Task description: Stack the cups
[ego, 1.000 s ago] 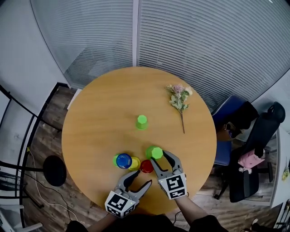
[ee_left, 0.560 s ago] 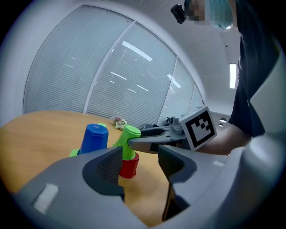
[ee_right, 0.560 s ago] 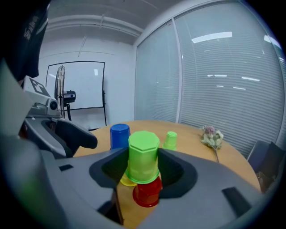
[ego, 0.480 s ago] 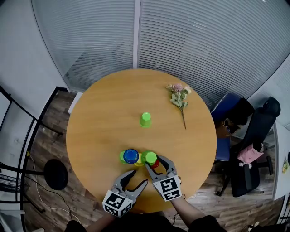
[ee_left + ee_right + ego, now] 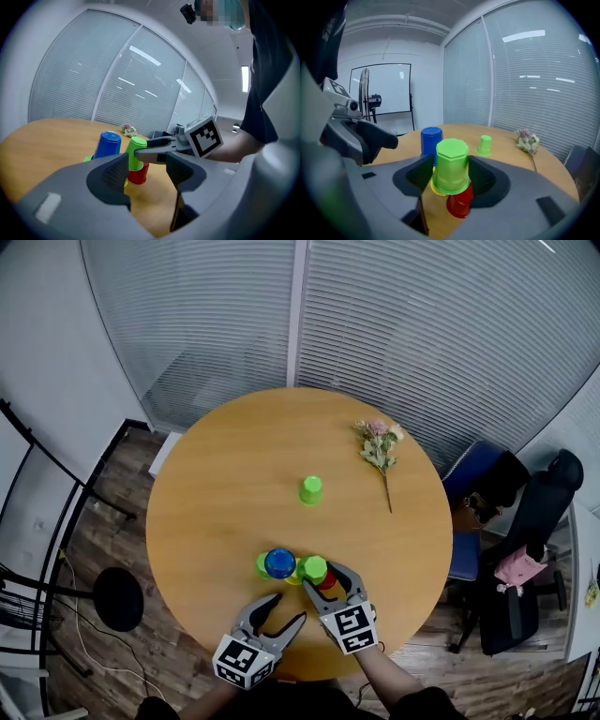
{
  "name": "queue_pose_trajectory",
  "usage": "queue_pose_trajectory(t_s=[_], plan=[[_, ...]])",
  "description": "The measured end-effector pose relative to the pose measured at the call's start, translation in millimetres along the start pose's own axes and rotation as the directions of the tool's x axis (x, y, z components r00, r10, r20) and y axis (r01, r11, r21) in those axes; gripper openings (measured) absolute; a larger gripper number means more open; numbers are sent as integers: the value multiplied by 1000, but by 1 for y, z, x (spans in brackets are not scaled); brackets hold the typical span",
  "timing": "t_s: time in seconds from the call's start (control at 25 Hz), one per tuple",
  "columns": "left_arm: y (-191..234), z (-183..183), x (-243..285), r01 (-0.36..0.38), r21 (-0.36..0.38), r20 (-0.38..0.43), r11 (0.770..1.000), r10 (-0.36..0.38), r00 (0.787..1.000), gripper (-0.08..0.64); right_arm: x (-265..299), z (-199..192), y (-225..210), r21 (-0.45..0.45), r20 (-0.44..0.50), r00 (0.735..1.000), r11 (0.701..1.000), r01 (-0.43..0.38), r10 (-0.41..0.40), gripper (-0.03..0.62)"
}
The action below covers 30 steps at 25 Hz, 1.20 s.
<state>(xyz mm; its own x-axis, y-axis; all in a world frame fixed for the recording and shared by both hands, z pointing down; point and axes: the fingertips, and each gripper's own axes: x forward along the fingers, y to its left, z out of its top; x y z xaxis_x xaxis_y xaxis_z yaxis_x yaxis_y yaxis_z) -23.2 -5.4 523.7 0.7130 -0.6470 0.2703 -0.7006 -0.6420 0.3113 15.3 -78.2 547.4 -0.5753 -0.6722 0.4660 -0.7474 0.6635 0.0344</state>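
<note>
Green cup (image 5: 451, 165) sits clamped upside down in the right tool (image 5: 325, 576), low over the red cup (image 5: 459, 206) but seemingly off-centre. Let go so, it could catch, tip and knock the blue cup (image 5: 431, 139) alongside. Left tool (image 5: 147, 171) hangs released, empty.

Observed at near side: left gripper (image 5: 287, 607) angled toward far right, jaws wide apart, nothing between pads. Just to its right: right gripper (image 5: 322, 576) tilted downward, pointing far-left, jaws closed against sides of an inverted green cup (image 5: 452, 164), held raised.
</note>
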Motion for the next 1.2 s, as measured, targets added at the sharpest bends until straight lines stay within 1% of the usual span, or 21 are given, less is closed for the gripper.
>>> queue_pose_trajectory(t_s=[0.08, 0.2, 0.4, 0.52, 0.64, 0.84, 1.04, 1.12, 1.2], plan=[[2, 4, -3, -5, 1, 8, 1000, 5, 1000, 253, -3, 9, 4, 7, 28, 999, 1000, -20, 20, 230], [5, 16, -3, -6, 14, 29, 1000, 5, 1000, 253, -13, 26, 4, 12, 80, 996, 999, -34, 33, 238], [17, 53, 2, -18, 57, 85, 998, 13, 996, 253, -23, 56, -10, 47, 121, 992, 998, -32, 26, 238], [31, 78, 8, -24, 106, 111, 994, 12, 994, 253, -22, 73, -23, 53, 144, 989, 998, -23, 15, 238], [49, 101, 21, -22, 160, 116, 987, 3, 993, 253, -17, 84, -39, 46, 157, 988, 999, -5, -2, 238], [84, 126, 56, -2, 219, 81, 976, -16, 997, 253, 0, 90, -68, 65, 153, 988, 998, 15, -25, 238], [112, 132, 101, 59, 209, 42, 976, -69, 997, 253, 14, 87, -94, 98, 151, 987, 995, 32, -47, 238], [127, 125, 123, 78, 216, -4, 973, -79, 997, 254, 22, 82, -102, 117, 136, 990, 993, 33, -49, 238], [142, 116, 147, 100, 226, -68, 969, -86, 994, 255, 28, 76, -108, 140, 121, 991, 990, 32, -49, 236]])
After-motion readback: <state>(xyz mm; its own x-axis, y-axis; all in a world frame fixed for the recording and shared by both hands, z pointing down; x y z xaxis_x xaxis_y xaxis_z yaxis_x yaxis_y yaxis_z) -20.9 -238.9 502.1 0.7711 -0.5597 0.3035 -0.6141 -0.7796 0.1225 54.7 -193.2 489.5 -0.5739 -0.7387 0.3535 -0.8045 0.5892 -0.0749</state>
